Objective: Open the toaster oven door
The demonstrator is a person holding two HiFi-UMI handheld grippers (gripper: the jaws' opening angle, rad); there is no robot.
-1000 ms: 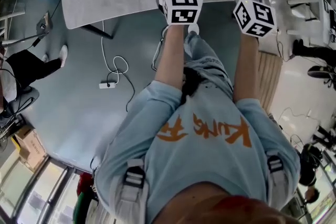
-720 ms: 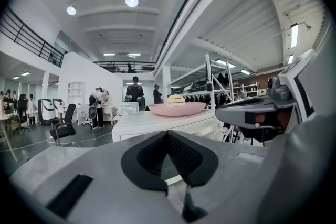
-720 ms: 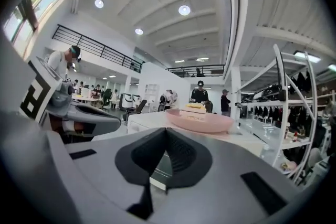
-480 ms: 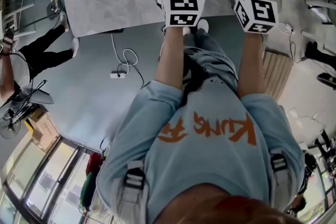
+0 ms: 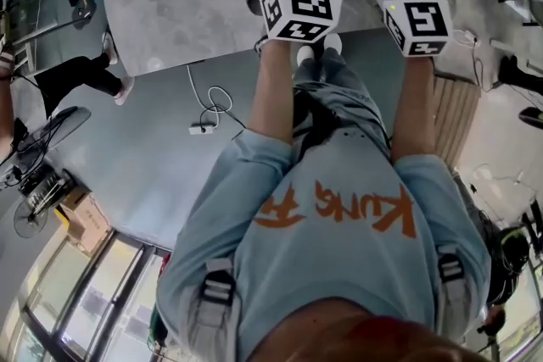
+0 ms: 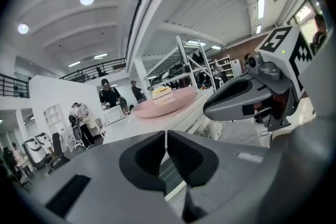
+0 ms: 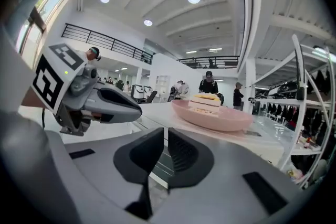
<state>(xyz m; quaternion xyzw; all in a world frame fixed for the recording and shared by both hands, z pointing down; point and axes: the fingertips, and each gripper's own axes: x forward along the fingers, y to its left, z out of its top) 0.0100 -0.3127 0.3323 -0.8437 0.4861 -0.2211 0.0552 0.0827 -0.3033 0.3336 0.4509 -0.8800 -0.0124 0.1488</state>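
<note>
Left gripper (image 6: 166, 136) closed, empty; toaster oven (image 6: 171, 175) perhaps ahead, beneath pink plate (image 6: 168, 105).

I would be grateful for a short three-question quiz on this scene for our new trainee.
1. True or false: the pink plate is empty.
2. What is in the left claw? A) nothing, its jaws are together; B) a cable; C) a spoon.
3. In the head view, what small white thing lies on the grey floor near the edge of the table?

Key: 1. False: the plate carries a sandwich. 2. A. 3. A power strip.
</note>
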